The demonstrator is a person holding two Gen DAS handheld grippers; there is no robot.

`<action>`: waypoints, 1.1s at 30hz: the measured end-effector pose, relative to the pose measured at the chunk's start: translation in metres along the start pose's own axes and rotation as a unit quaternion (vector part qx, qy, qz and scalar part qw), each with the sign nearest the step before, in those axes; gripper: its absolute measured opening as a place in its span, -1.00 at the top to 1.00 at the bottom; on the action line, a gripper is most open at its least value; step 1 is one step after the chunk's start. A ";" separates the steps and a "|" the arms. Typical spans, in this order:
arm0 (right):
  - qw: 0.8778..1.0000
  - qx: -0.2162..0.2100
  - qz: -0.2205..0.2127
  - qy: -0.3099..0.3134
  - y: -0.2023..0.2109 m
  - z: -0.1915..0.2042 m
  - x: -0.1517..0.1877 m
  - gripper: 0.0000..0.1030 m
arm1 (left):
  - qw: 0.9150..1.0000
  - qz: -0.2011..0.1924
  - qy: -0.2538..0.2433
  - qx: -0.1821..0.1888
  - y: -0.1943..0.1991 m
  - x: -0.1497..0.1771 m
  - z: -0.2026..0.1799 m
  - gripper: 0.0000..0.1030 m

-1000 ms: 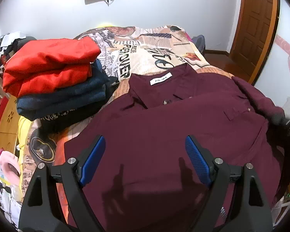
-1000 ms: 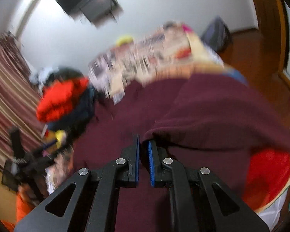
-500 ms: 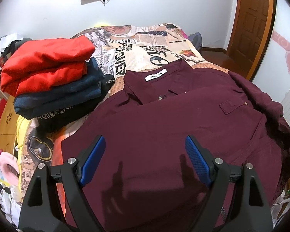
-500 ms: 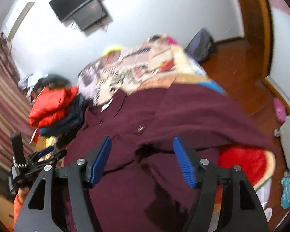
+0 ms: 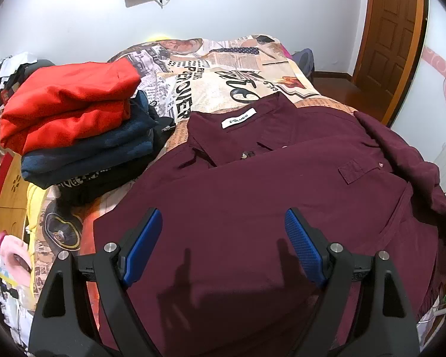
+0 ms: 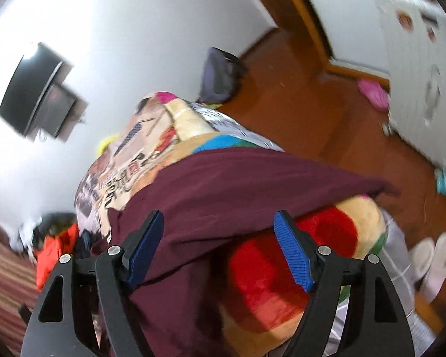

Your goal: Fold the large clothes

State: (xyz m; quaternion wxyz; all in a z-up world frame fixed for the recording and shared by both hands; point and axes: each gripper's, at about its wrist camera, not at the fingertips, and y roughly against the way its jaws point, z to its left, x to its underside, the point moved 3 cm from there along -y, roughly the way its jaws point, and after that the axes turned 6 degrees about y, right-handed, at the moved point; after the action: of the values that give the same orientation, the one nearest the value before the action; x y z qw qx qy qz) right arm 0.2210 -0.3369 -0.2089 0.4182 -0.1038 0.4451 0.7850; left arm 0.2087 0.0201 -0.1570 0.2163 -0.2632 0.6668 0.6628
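A large maroon button shirt (image 5: 270, 196) lies face up on the bed, collar with a white label (image 5: 238, 117) toward the far end, its right sleeve bunched at the bed's right edge (image 5: 407, 160). My left gripper (image 5: 223, 244) is open and empty, hovering above the shirt's lower part. In the right wrist view the shirt's sleeve (image 6: 238, 184) drapes across the bed's side. My right gripper (image 6: 220, 247) is open and empty, just above that sleeve.
A stack of folded clothes, red on top (image 5: 68, 110) over navy and black (image 5: 92, 154), sits on the bed's left. The printed bedspread (image 5: 223, 71) covers the bed. A wooden door (image 5: 392, 29), wood floor (image 6: 327, 113), slippers (image 6: 431, 258) and a dark bag (image 6: 220, 74) lie to the right.
My right gripper let go of the shirt's sleeve, opened, and swung right toward the bed's edge and floor. The sleeve now lies on the bed. The left gripper stayed open and nearly still.
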 end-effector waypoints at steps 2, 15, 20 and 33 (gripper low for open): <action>1.000 -0.004 0.019 -0.023 -0.012 -0.011 0.004 -0.42 | 1.000 0.002 0.000 0.002 -0.002 -0.001 -0.003 -0.63; 0.997 0.031 0.037 -0.054 -0.058 -0.043 -0.017 0.36 | 1.000 0.000 0.005 -0.001 -0.004 0.000 -0.004 -0.63; 0.998 0.040 0.028 -0.028 -0.053 -0.037 -0.037 0.76 | 1.000 -0.003 0.016 -0.008 -0.001 0.003 0.010 -0.63; 0.958 -0.127 -0.107 0.235 0.059 0.173 -0.069 0.83 | 0.997 -0.034 0.061 -0.014 0.016 0.002 0.056 -0.63</action>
State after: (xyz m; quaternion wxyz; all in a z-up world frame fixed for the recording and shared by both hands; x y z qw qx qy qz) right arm 0.2566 -0.2549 -0.0349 0.3668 -0.3848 0.4133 0.7393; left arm 0.1935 0.0760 -0.1477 0.1938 -0.3286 0.6598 0.6474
